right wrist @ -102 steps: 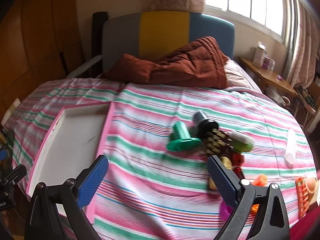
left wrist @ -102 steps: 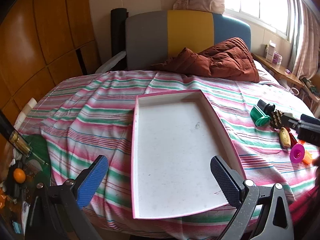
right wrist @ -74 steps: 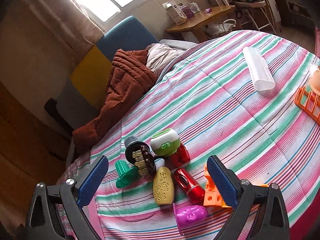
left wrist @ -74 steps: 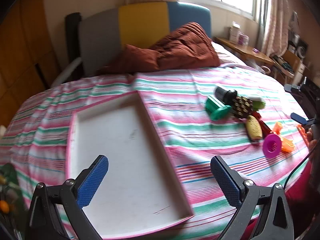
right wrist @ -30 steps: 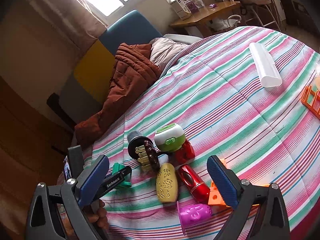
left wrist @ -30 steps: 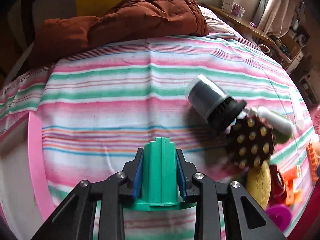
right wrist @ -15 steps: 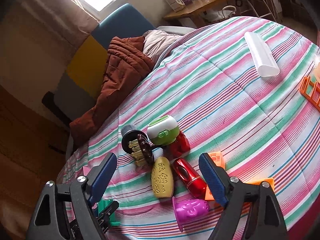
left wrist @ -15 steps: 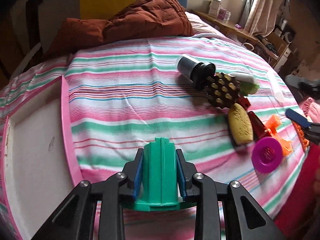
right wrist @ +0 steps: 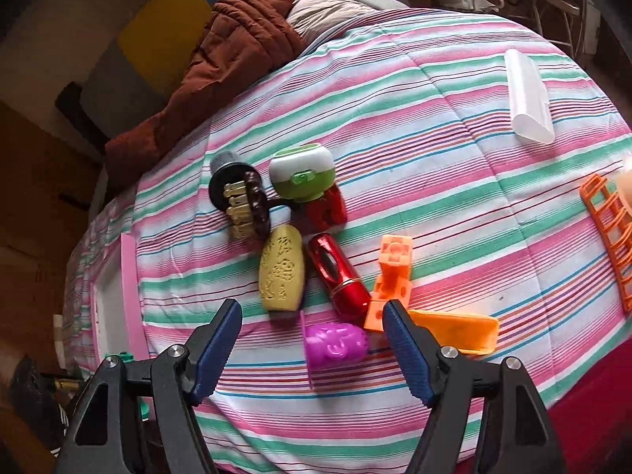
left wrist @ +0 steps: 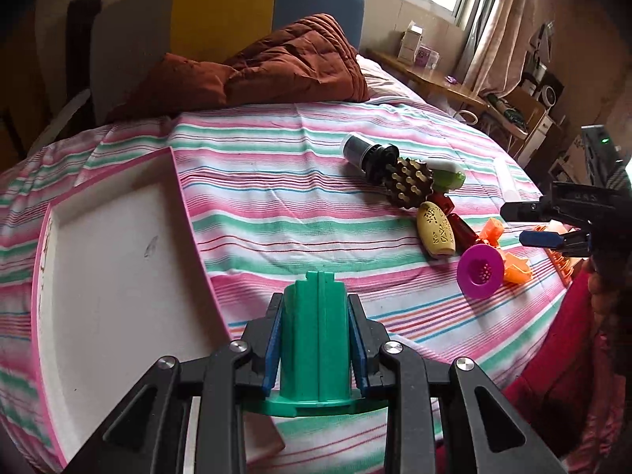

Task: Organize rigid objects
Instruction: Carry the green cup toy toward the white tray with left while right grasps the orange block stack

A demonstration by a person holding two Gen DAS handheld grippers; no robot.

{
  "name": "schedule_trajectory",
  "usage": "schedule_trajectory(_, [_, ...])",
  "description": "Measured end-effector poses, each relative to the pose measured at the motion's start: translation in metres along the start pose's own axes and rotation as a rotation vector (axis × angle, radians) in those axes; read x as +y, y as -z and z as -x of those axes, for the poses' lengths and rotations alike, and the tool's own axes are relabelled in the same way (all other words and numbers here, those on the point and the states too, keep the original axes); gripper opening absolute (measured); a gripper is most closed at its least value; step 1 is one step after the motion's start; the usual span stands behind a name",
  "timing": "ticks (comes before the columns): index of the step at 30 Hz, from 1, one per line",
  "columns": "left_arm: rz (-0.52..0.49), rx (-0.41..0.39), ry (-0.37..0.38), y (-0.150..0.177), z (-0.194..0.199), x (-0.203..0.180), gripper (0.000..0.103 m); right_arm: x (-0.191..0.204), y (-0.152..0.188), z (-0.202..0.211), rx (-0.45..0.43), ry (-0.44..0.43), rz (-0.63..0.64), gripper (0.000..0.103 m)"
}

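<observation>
My left gripper (left wrist: 316,316) is shut on a green ribbed plastic piece (left wrist: 316,339) and holds it above the striped bed, just right of the white tray with a pink rim (left wrist: 118,276). My right gripper (right wrist: 311,310) hovers over the toy pile with its jaws closing. The purple cup (right wrist: 333,341) lies below, between the fingers in view, and the pads do not touch it. The left wrist view also shows the right gripper (left wrist: 529,223) at the far right, above the purple cup (left wrist: 480,270).
Around the cup lie a yellow oval (right wrist: 281,274), a red capsule (right wrist: 335,272), orange blocks (right wrist: 391,272), a green-white round case (right wrist: 302,175) and a brown studded piece (right wrist: 245,203). A clear case (right wrist: 527,94) and an orange rack (right wrist: 610,237) lie further right. A brown quilt (left wrist: 276,67) is at the headboard.
The left gripper has pulled back and up from the pile with the green piece, bringing the tray into view. The right gripper's jaws have narrowed and it has tilted down over the toys.
</observation>
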State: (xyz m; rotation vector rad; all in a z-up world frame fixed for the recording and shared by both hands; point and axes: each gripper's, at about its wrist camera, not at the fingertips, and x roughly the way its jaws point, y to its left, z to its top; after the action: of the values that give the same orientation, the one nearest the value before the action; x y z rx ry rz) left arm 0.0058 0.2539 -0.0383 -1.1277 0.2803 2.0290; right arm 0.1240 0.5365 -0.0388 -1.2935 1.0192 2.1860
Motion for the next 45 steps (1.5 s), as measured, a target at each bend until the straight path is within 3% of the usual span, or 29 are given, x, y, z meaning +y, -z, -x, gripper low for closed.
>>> schedule_trajectory(5, [0.040, -0.013, 0.008, 0.009, 0.014, 0.014, 0.030, -0.027, -0.016, 0.008, -0.038, 0.115, -0.098, 0.068])
schedule_trajectory(8, [0.069, -0.011, 0.007, 0.013, 0.017, 0.023, 0.030, -0.031, -0.019, -0.003, -0.007, 0.144, -0.100, 0.058])
schedule_trajectory(13, [0.100, -0.015, 0.001, 0.021, 0.024, 0.035, 0.030, -0.030, -0.023, -0.029, 0.047, 0.193, -0.101, 0.054])
schedule_trajectory(18, [0.122, -0.026, -0.003, 0.026, 0.032, 0.044, 0.030, -0.036, -0.032, -0.053, 0.072, 0.266, -0.141, 0.024])
schedule_trajectory(28, [0.192, -0.045, -0.039, 0.041, 0.045, 0.074, 0.030, -0.023, -0.028, -0.067, 0.104, 0.345, -0.034, 0.026])
schedule_trajectory(34, [0.293, -0.062, -0.072, 0.047, 0.055, 0.117, 0.030, -0.021, -0.025, -0.068, 0.103, 0.366, 0.007, 0.025])
schedule_trajectory(38, [0.363, -0.094, -0.101, 0.037, 0.064, 0.158, 0.030, -0.022, -0.024, -0.066, 0.097, 0.366, 0.021, 0.023])
schedule_trajectory(45, [0.332, -0.120, -0.181, -0.004, 0.047, 0.200, 0.030, -0.024, -0.022, -0.063, 0.082, 0.356, 0.037, 0.023])
